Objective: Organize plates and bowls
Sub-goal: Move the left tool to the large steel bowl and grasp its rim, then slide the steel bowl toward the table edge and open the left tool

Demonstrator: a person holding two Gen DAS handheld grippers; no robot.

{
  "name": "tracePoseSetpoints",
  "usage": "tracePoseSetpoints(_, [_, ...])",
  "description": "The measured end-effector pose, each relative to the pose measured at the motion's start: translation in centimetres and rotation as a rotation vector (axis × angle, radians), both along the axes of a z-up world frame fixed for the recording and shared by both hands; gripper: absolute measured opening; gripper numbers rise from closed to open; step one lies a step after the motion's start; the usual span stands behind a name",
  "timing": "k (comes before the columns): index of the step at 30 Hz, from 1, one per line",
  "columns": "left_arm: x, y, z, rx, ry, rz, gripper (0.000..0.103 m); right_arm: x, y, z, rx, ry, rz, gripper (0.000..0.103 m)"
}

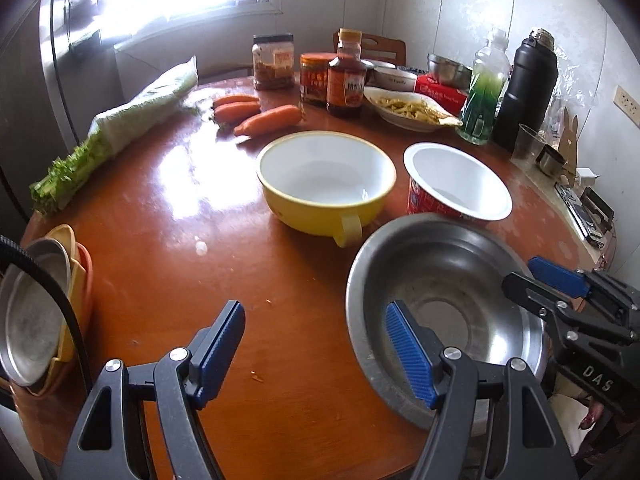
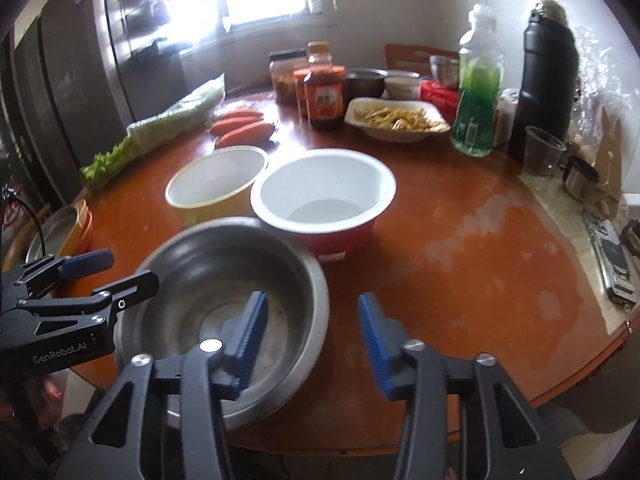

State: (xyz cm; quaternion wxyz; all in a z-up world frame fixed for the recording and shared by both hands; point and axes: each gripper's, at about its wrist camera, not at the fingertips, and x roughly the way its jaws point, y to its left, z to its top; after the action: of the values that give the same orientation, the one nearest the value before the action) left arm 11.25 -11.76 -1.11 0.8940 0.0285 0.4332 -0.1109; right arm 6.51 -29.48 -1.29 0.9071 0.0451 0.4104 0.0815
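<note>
A steel bowl (image 1: 444, 300) (image 2: 224, 292) sits at the near edge of the round wooden table (image 1: 180, 248). Behind it stand a yellow bowl with a handle (image 1: 326, 184) (image 2: 218, 184) and a red bowl with a white inside (image 1: 456, 182) (image 2: 324, 196). My left gripper (image 1: 316, 350) is open, its right finger over the steel bowl's left rim. My right gripper (image 2: 312, 344) is open and straddles the steel bowl's right rim, one finger inside. A stack of plates (image 1: 44, 312) (image 2: 64, 232) with a steel one on top sits at the table's left edge.
Carrots (image 1: 256, 114), bagged celery (image 1: 120, 128), sauce jars and a bottle (image 1: 346, 76), a plate of food (image 1: 408, 108), a green bottle (image 1: 482, 96), a black flask (image 1: 528, 92) and a plastic cup (image 2: 542, 152) crowd the far side. A fridge (image 1: 48, 80) stands left.
</note>
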Motion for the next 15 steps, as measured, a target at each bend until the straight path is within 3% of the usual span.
tracePoseSetpoints(4, [0.0, -0.4, -0.4, 0.023, 0.004, 0.000, 0.073, 0.0, 0.7, -0.5, -0.016, 0.006, 0.028, 0.033])
tracePoseSetpoints(7, [-0.1, -0.6, -0.5, 0.021, 0.010, -0.014, 0.066, -0.1, 0.7, -0.6, -0.022, 0.005, 0.025, 0.031])
tracePoseSetpoints(12, [0.3, -1.0, -1.7, -0.033, 0.090, -0.054, 0.036, -0.2, 0.9, -0.5, -0.007, 0.008, 0.025, 0.027])
tracePoseSetpoints(14, [0.1, -1.1, -1.8, -0.038, 0.093, -0.063, 0.026, -0.2, 1.2, -0.5, 0.018, 0.012, 0.036, 0.027])
tracePoseSetpoints(15, [0.0, -1.1, -1.7, -0.036, 0.094, -0.062, 0.026, -0.2, 1.4, -0.5, 0.010, 0.013, 0.033, 0.027])
